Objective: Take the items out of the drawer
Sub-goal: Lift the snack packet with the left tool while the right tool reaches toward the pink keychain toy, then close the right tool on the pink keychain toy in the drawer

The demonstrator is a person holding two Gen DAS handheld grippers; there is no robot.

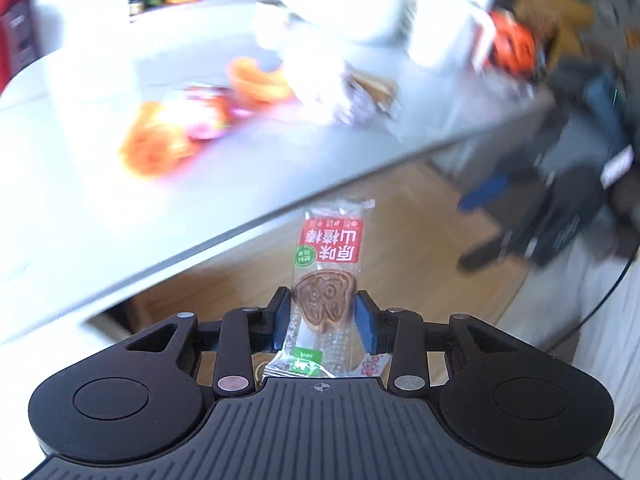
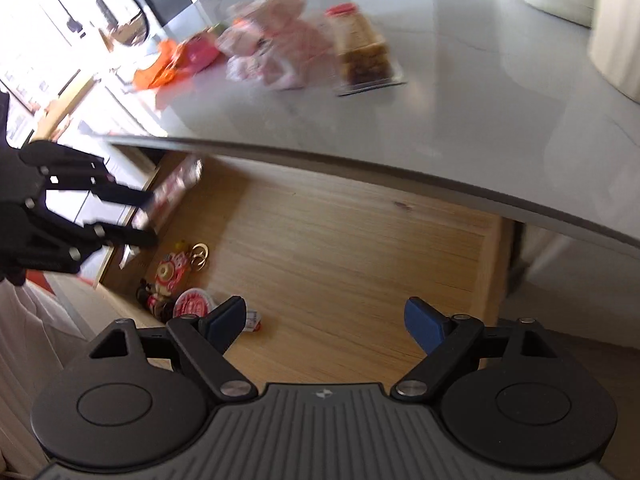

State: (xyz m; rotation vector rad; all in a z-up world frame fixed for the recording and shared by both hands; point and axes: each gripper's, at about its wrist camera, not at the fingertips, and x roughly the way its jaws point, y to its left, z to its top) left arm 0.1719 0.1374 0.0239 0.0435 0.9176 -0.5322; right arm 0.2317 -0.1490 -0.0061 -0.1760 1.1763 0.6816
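Observation:
My left gripper is shut on a clear snack packet with a red label and a brown sweet inside; its blue pads press on both sides. It hangs over the open wooden drawer, just below the grey countertop. The right wrist view shows this left gripper at the left edge with the blurred packet. My right gripper stands open and empty above the drawer floor. Small snacks and a round red-white lid lie in the drawer's left corner.
On the countertop lie an orange packet, pink packets and a boxed cake. Gold rings sit in the drawer. The counter's edge overhangs the drawer's back. Dark gear is blurred at the right.

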